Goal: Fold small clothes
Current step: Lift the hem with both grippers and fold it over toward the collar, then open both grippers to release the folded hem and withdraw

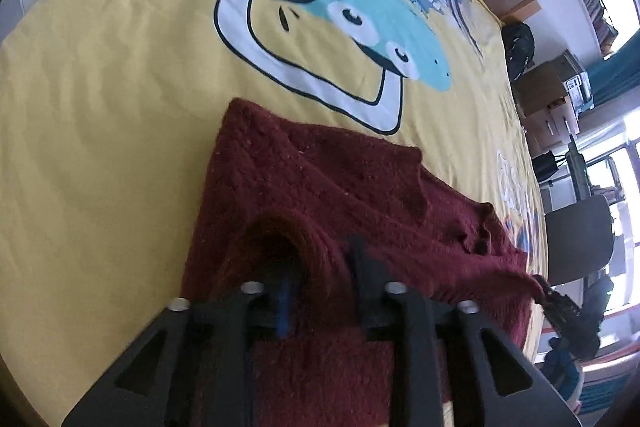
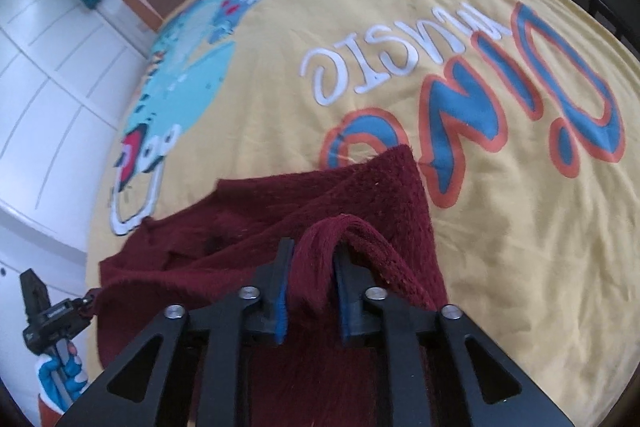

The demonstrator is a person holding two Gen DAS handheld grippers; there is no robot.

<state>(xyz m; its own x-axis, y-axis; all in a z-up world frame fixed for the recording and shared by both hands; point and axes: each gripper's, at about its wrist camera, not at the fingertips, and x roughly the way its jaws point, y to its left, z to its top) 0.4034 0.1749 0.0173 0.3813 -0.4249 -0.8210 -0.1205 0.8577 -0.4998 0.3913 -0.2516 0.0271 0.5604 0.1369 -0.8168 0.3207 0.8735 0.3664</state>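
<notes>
Items on site: one knitted garment, one bedspread, two grippers.

Left side: the left gripper [image 1: 320, 255] is pointing steeply down over the left near corner of the dark red garment [image 1: 320, 179]. Its jaws are standing partly open. A raised fold of the knit is arching over the left finger, and the right finger is lying on the cloth beside it; the pads are not seen pressing it. In the right wrist view, one hand in a blue and white glove [image 2: 60, 375] is holding this gripper at the garment's left edge.

Centre: the garment is lying on the yellow bedspread [image 1: 100, 107], spread from one gripper to the other, wrinkled, with its far edge reaching the printed dinosaur's white headphone band. It is covering part of the orange and blue lettering on the right.

Right side: the right gripper [image 2: 314, 247] is pointing down at the garment's right near corner. Its jaws are also standing partly open, with one upright fold of the knit standing between the two blue pads, loose rather than clamped.
</notes>
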